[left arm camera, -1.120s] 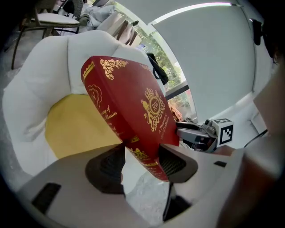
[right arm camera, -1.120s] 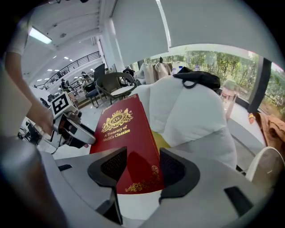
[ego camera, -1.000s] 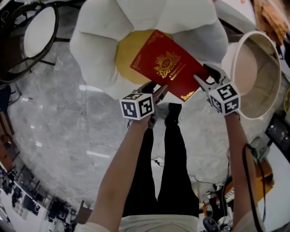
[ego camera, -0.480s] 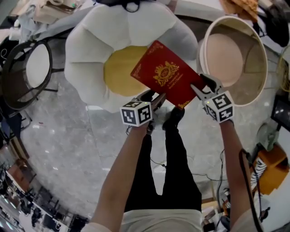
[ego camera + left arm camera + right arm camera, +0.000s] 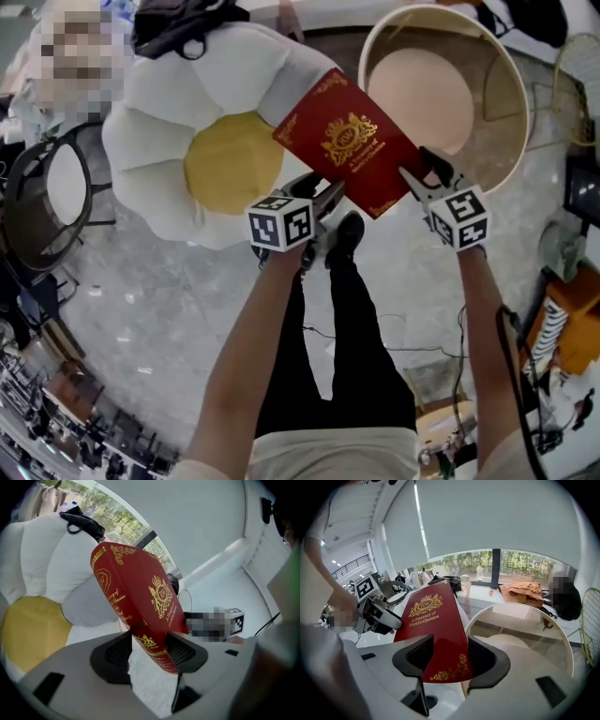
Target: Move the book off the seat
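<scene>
Two outstretched arms point(image 5: 248, 347), book point(image 5: 349, 141) clamped.

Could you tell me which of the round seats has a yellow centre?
The flower-shaped seat with white petals; the tub seat is beige, the black-framed one white.

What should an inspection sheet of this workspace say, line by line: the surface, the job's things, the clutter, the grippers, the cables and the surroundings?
Surface: glossy grey marble floor.
Job's things: red hardcover book with gold print, held in the air by both grippers; white flower-shaped seat with yellow centre, centre bare.
Clutter: black strapped bag on the seat's far edge.
Grippers: left gripper shut on the book's near corner; right gripper shut on its near edge.
Cables: black cable beside the right forearm; thin wire on the floor.
Surroundings: round beige tub beside the seat; round black-framed chair at the left.
</scene>
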### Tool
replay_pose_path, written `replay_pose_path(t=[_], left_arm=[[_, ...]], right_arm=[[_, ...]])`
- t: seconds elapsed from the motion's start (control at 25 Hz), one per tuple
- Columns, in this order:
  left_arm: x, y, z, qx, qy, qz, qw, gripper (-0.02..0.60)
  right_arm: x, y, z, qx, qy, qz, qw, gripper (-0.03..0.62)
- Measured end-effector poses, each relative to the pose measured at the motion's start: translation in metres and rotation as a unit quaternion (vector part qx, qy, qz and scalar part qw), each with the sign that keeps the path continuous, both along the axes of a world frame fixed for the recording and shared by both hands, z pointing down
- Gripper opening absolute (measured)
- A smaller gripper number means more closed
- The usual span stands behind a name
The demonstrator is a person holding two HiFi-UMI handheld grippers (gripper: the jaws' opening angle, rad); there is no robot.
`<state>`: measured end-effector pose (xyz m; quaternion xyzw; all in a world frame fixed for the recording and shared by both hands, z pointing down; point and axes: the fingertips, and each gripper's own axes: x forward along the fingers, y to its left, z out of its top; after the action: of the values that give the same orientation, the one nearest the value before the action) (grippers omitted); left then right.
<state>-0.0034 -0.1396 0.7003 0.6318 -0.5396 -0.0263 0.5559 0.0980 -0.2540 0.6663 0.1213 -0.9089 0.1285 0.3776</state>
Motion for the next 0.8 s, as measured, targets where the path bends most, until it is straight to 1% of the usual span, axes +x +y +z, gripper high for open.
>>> replay_pose_path(t=[0.2,0.36,0.52,0.68,0.8], left_arm=[[0.039,-0.042,0.011,0.000,-0.002,0.047,0.9989,0.233],[0.065,-0.075,0.020,0.001,-0.006,0.095,0.9955,0.233],[0.089,-0.110,0.026,-0.001,-0.010,0.147,0.9890,0.233],[0.108,-0.146,0.031,0.002,0.002,0.193,0.9811,0.230],[0.120,-0.174,0.036,0.010,0.009,0.228,0.9735,0.227]], right_arm=[[0.048,-0.033,0.009,0.000,-0.007,0.044,0.999,0.245],[0.086,-0.053,0.019,-0.006,-0.010,0.082,0.997,0.245],[0.124,-0.068,0.031,-0.022,-0.014,0.128,0.991,0.245],[0.154,-0.077,0.044,-0.044,-0.017,0.167,0.985,0.245],[0.170,-0.082,0.057,-0.067,-0.029,0.202,0.977,0.245]])
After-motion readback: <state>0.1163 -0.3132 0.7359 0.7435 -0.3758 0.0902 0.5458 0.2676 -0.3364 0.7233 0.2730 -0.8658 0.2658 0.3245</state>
